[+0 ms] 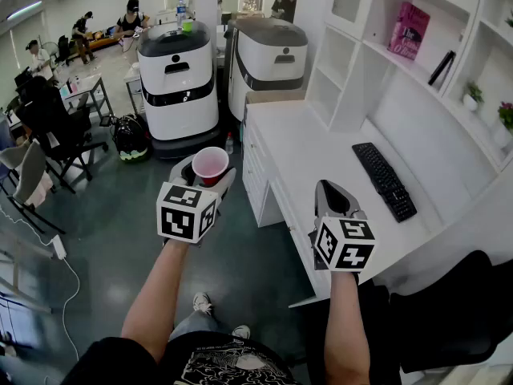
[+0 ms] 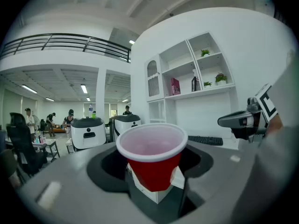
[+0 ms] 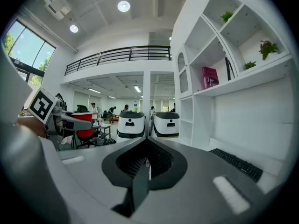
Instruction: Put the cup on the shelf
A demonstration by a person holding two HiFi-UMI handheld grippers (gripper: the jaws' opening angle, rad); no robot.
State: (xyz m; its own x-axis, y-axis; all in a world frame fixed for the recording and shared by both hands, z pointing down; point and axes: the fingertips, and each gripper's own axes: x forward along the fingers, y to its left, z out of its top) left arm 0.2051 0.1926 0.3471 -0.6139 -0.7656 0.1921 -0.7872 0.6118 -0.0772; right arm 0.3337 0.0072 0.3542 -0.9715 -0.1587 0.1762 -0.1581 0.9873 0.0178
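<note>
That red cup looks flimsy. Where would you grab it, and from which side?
Low on its tapered wall, from the side. The cup stands upright, mouth open on top, so a level grip below the rim probably keeps it steady. The left gripper holds it that way.

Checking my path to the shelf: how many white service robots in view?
2. The left robot stands beyond the red cup; the right robot beside it, at the desk end. Others may be hidden.
</note>
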